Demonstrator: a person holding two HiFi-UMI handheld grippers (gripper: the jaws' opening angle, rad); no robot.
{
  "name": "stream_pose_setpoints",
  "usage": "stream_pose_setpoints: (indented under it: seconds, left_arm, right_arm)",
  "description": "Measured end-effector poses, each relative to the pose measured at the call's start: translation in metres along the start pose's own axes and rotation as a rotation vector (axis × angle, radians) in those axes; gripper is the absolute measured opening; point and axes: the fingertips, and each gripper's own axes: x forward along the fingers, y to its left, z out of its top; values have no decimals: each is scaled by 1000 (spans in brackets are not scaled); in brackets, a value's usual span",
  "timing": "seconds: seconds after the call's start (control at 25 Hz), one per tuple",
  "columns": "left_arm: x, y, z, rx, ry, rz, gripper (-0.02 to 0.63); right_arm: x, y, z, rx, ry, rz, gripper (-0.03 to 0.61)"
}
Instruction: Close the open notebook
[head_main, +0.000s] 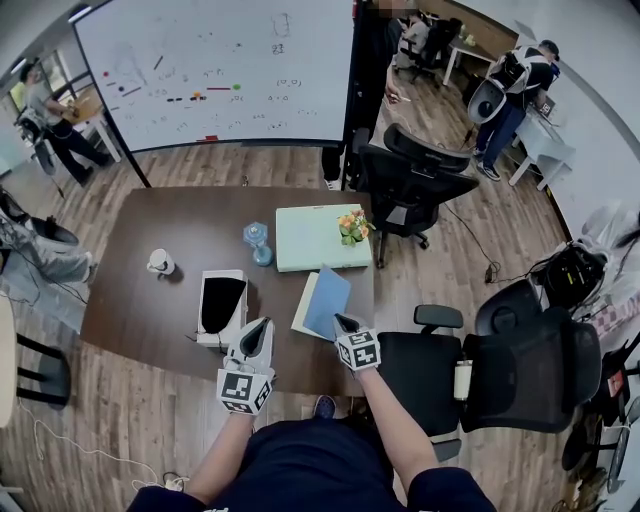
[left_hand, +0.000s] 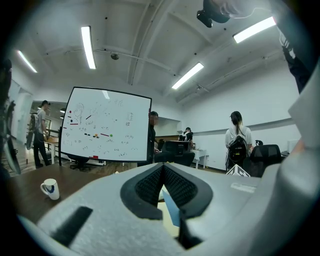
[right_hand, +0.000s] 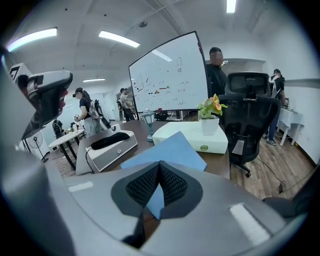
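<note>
Because the notebook (head_main: 304, 308) lay open by the table's (head_main: 140, 330) near edge, toward its right corner, I had my right gripper (head_main: 344, 324) clamped on the free corner of its blue cover (head_main: 328, 298). That held the cover tilted up off the cream page, ready, I judged, to swing over. My left gripper (head_main: 264, 326) hung just left of the notebook, jaws pressed together on nothing and out of the cover's arc. Only the right gripper view showed the pinch itself, with the blue corner caught between my jaws; the head view could not settle it. The left gripper view, unlike the right one, took in the white mug (left_hand: 49, 189) toward the table's left edge.
</note>
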Motion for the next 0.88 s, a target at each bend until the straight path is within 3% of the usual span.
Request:
stream_pose_setpoints:
  seconds: [0.32, 0.88]
  left_arm:
    - [0, -2, 0, -8, 1, -4, -14]
    - [8, -12, -5, -12, 6, -40, -14]
  right_arm:
    - [-27, -6, 24, 4, -75, -45, 6]
    - [-130, -34, 82, 31, -358, -253, 6]
